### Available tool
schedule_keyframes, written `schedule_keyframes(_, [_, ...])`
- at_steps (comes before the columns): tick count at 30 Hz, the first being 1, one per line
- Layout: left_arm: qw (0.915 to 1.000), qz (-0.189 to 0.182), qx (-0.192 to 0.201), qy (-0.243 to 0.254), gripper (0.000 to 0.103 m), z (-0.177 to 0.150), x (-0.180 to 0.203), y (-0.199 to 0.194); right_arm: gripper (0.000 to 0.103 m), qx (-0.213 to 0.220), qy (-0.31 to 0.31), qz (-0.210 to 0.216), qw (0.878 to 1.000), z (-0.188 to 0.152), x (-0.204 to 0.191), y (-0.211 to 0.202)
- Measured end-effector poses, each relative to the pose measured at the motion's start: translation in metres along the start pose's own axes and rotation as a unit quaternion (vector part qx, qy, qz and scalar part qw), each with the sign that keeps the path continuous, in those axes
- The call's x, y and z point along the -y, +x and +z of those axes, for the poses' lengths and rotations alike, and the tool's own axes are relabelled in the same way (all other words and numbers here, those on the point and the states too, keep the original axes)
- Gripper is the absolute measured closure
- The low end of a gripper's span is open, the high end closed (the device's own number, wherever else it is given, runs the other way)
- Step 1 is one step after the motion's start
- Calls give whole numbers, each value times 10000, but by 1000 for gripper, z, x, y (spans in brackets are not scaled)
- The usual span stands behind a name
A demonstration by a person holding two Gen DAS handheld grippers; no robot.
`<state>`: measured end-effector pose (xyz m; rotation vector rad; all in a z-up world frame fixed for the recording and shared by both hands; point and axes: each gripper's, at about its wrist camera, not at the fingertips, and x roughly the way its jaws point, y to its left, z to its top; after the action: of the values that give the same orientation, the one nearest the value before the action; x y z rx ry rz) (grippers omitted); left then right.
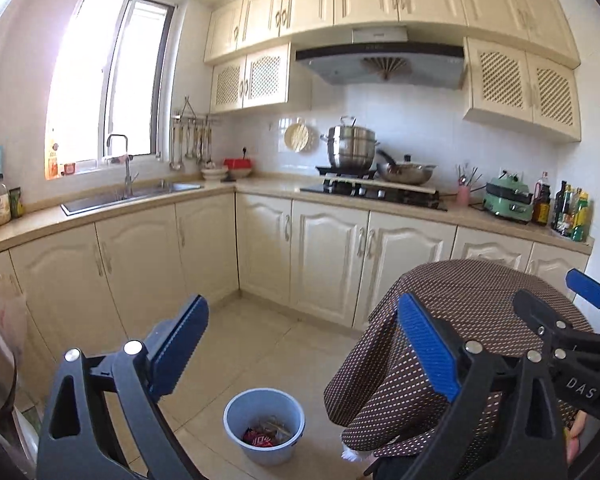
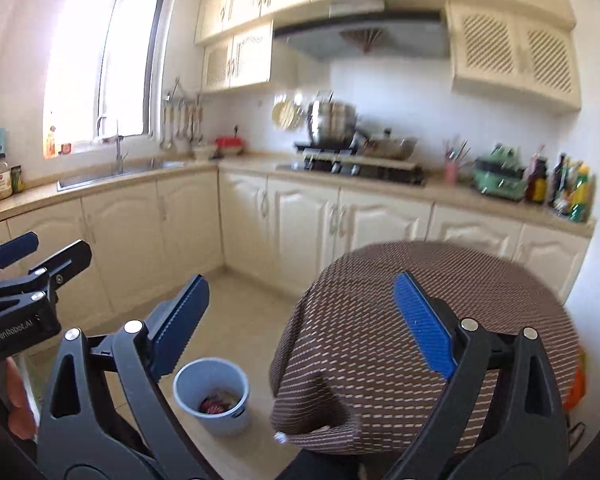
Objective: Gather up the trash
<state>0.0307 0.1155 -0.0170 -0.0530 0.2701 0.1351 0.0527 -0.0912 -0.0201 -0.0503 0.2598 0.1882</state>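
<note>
Trash (image 1: 266, 434) sat in the blue bucket (image 1: 236, 412) on the floor, and from the left wrist view it lay low, below and just ahead of the left gripper (image 1: 304, 344), between the two fingers' lines but far beneath them. That gripper pointed out over the kitchen, jaws spread about as wide as they go, nothing between the blue pads (image 1: 182, 346). The round table with the dotted brown cloth (image 1: 480, 292) stood just right of the bucket, behind the right-hand finger. The other tool poked in at the far right edge.

Over to the right wrist view, blurred: the bucket (image 2: 188, 384) showed lower left, beneath the left-hand finger, wrappers (image 2: 214, 404) visible inside. The right gripper (image 2: 304, 320) was also gaping, empty, touching nothing. The clothed table (image 2: 380, 280) filled the space under its right-hand finger. No loose litter showed on the floor tiles, so the collecting looked done. The left hand seemed slightly nearer the bucket.
</note>
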Motion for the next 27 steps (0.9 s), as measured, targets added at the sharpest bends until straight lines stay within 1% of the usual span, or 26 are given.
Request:
schedule_keyframes(5, [9995,-134,269,86,9,13,18,-34,9,425,-9,-110,9990,11,14,-44])
schedule_keyframes(11, [9981,-342,500,131,7,22,36,-64,9,741,6,-277,9969,14,29,-75])
schedule_keyframes(19, [9968,-198,727,250,6,24,48,-86,8,925,83,-334,9951,16,38,-96])
schedule_keyframes(27, [9975,-49,620,326,6,22,53,-86,8,938,111,-370,9948,10,40,-102])
